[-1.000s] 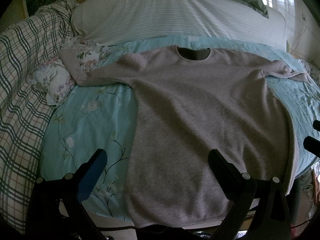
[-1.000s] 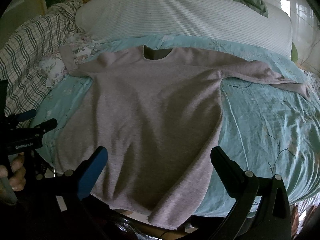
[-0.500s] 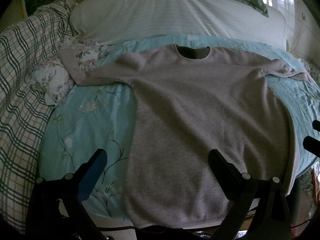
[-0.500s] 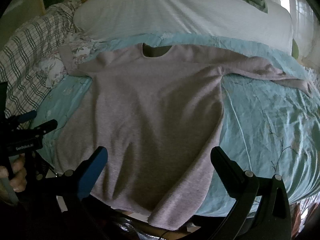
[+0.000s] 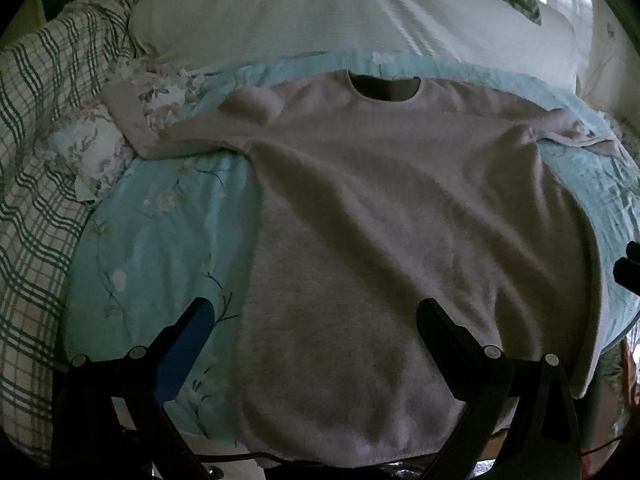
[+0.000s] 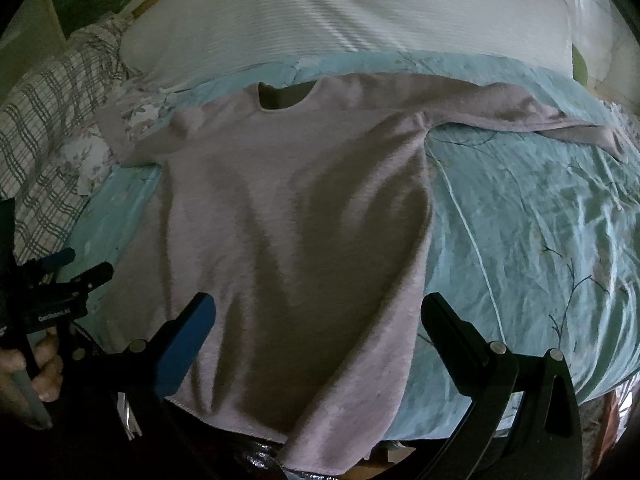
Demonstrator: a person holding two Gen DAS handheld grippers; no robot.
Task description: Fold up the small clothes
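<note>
Left wrist view: pale sweater [image 5: 392, 216] lies face-up, flat on teal floral bedspread [image 5: 160, 232], neckline [image 5: 385, 87] far, hem [image 5: 344, 450] at near bed edge, sleeves spread left and right, likely laid out for folding. Left hand-held gripper [image 5: 316, 316] hovers above near-left hem, jaws wide apart, holding nothing. Plaid blanket [image 5: 36, 200] bunched far left.

Right wrist view: right hand-held gripper [image 6: 318, 312] poised over near-right hem, jaws apart, empty. Right sleeve [image 6: 520, 114] stretches far right. White striped pillow [image 6: 340, 20] beyond neckline. First fold apparently not yet begun.
</note>
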